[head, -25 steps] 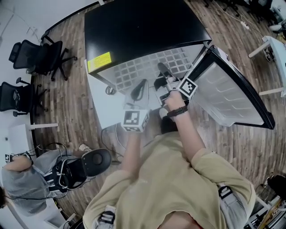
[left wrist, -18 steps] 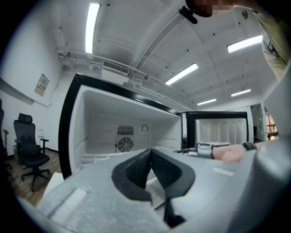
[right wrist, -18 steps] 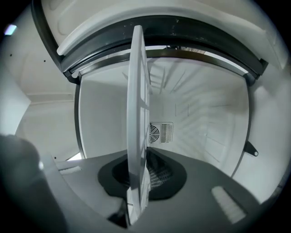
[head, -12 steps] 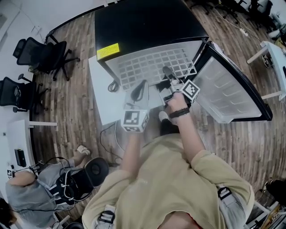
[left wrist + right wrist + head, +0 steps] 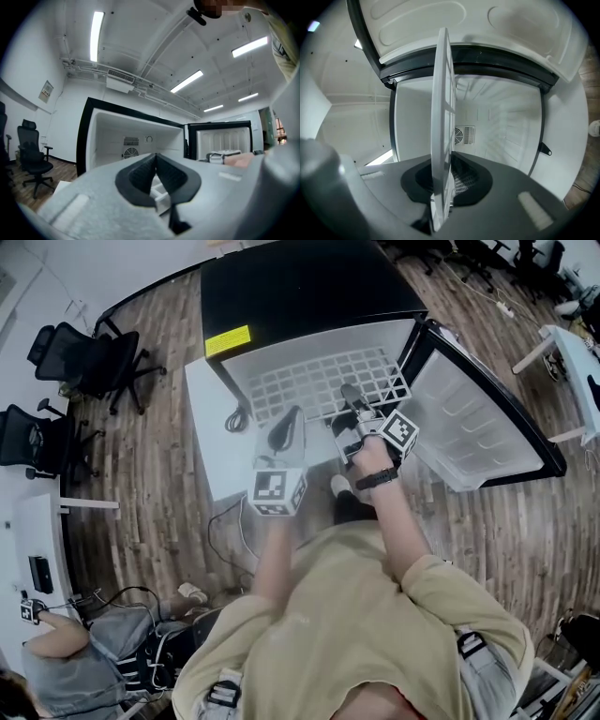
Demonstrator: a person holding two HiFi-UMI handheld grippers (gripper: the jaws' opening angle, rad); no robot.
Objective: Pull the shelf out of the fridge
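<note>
The black fridge (image 5: 300, 287) stands open, its door (image 5: 478, 427) swung out to the right. A white grid shelf (image 5: 319, 381) sticks partway out of the fridge opening. My right gripper (image 5: 349, 395) is shut on the shelf's front edge. In the right gripper view the shelf (image 5: 443, 117) runs edge-on between the pads of that gripper (image 5: 443, 187). My left gripper (image 5: 291, 418) hovers by the shelf's front left part, shut, with nothing between its pads. In the left gripper view the left gripper (image 5: 156, 161) points level at the white fridge interior (image 5: 136, 136).
A white panel (image 5: 211, 437) lies on the wooden floor left of the fridge, with cables (image 5: 234, 512) beside it. Black office chairs (image 5: 84, 357) stand at far left. A person (image 5: 84, 662) crouches at lower left. A white table (image 5: 572, 343) is at right.
Both grippers have drawn back from the fridge, and the shelf has slid a little farther out with the right one. The person at lower left has shifted.
</note>
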